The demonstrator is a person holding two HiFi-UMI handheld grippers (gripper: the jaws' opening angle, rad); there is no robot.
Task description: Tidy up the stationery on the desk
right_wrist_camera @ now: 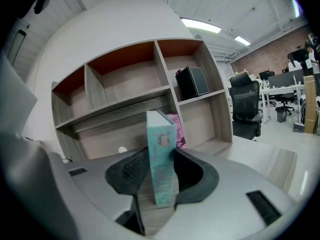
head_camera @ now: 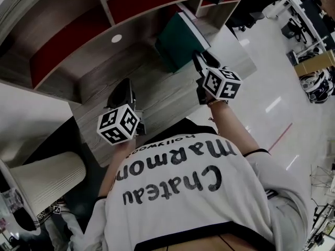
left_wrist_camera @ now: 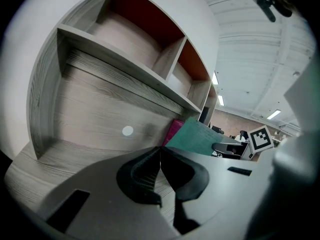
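Observation:
A teal book [right_wrist_camera: 161, 154] stands upright with its spine toward me, and my right gripper [right_wrist_camera: 162, 174] is shut on its lower part. The book's bottom edge appears to rest on the wooden desk [right_wrist_camera: 155, 211]. From the head view the teal book [head_camera: 178, 41] is at the foot of the shelf unit, in front of my right gripper [head_camera: 200, 63]. A pink book [right_wrist_camera: 176, 129] leans behind it against the shelf back. My left gripper [left_wrist_camera: 160, 153] is shut with nothing in it, hovering over the desk [head_camera: 157, 95] to the left [head_camera: 123, 94].
A wooden shelf unit [right_wrist_camera: 125, 101] with red back panels rises behind the desk. A black box [right_wrist_camera: 192, 82] sits in its upper right compartment. A black office chair [right_wrist_camera: 247, 109] stands to the right. A white ribbed bin [head_camera: 44, 179] is on the floor at left.

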